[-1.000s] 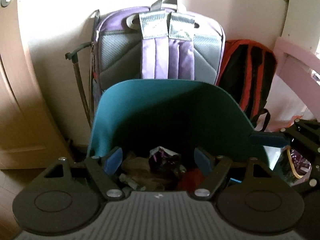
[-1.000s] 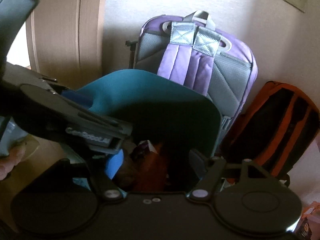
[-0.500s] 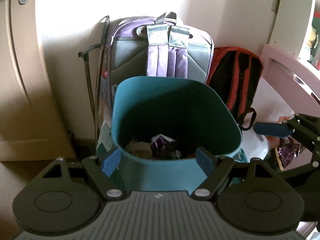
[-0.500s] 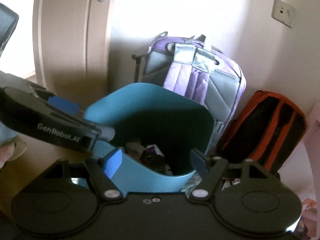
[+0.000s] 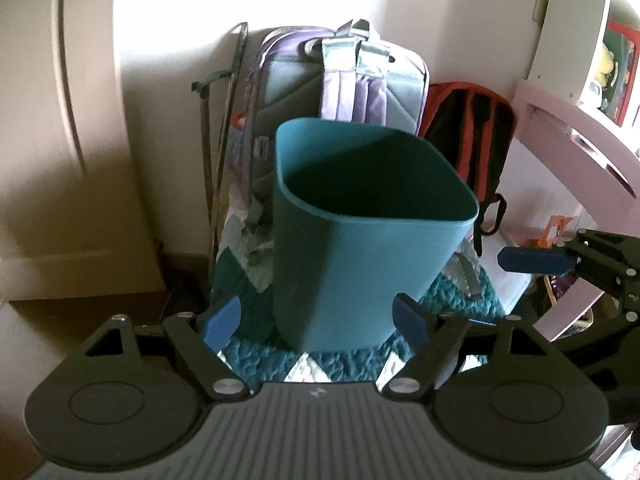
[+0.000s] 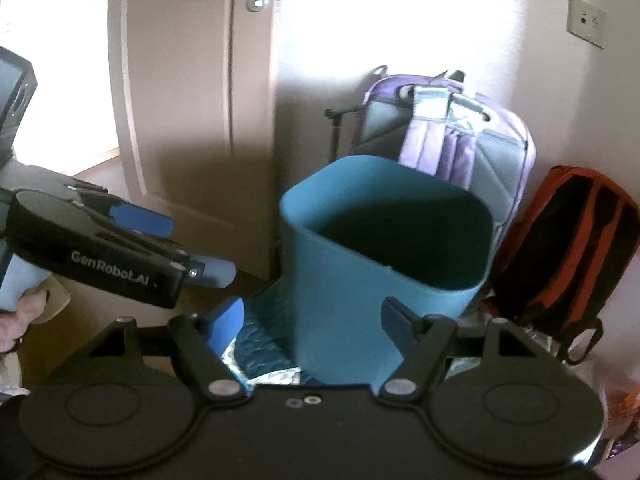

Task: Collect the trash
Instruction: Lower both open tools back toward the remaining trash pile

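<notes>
Teal plastic, folks: the bin stands on a quilted blanket, ahead of both grippers. Left gripper has its jaws spread and empty; right gripper likewise, pinching nothing. I'd call the bin light and stiff, best taken by its rim. Left to right behind: door, purple backpack, red-black backpack crowding it.

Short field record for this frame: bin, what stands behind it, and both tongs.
bin: teal bin, upright on a quilted mat; contents not visible
behind bin: purple backpack, with a red-and-black backpack beside it, both at the wall
left tongs: open, empty
right tongs: open, empty
</notes>
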